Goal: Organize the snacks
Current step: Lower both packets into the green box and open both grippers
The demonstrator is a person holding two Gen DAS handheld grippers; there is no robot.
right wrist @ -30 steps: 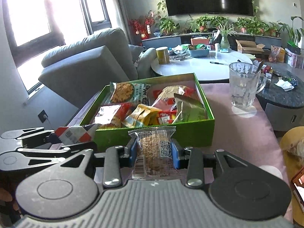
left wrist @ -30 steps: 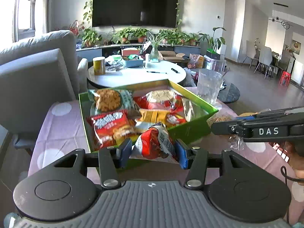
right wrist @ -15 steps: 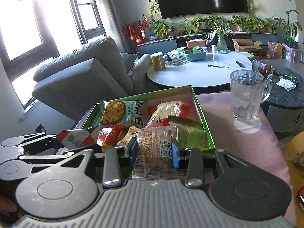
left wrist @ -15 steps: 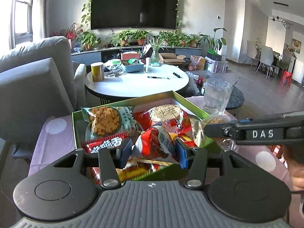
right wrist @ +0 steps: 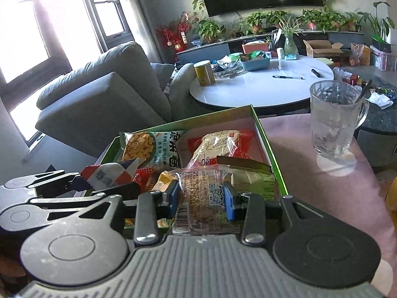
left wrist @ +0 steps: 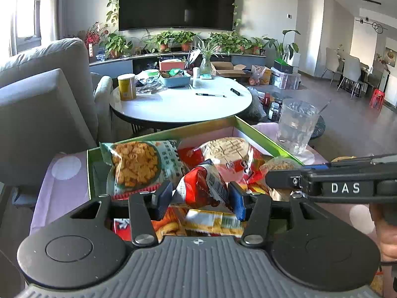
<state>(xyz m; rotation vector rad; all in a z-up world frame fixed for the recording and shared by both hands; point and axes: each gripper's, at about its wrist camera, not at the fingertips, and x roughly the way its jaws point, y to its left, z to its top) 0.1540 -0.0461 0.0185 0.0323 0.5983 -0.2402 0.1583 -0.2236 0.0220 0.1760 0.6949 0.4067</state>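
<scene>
A green snack box (left wrist: 263, 134) (right wrist: 269, 146) sits on the pink dotted tablecloth (left wrist: 62, 188), holding several snack packets. My left gripper (left wrist: 200, 198) is shut on a red and white snack packet (left wrist: 202, 188), held over the near part of the box. My right gripper (right wrist: 201, 197) is shut on a clear packet of brown grains (right wrist: 203, 196), held over the box's near right corner. In the right wrist view the left gripper (right wrist: 82, 182) shows at the left with its packet (right wrist: 109, 173). In the left wrist view the right gripper's side (left wrist: 345, 187) reaches in from the right.
A glass mug (left wrist: 296, 126) (right wrist: 333, 121) stands on the cloth right of the box. Behind are a round white table (left wrist: 181, 101) with a yellow can (left wrist: 127, 86) and pens, and a grey sofa (left wrist: 42, 99) at the left. A hand (left wrist: 387, 233) holds the right gripper.
Both grippers have moved forward with their packets, from in front of the box's near wall to over its contents. Neither grip has changed.
</scene>
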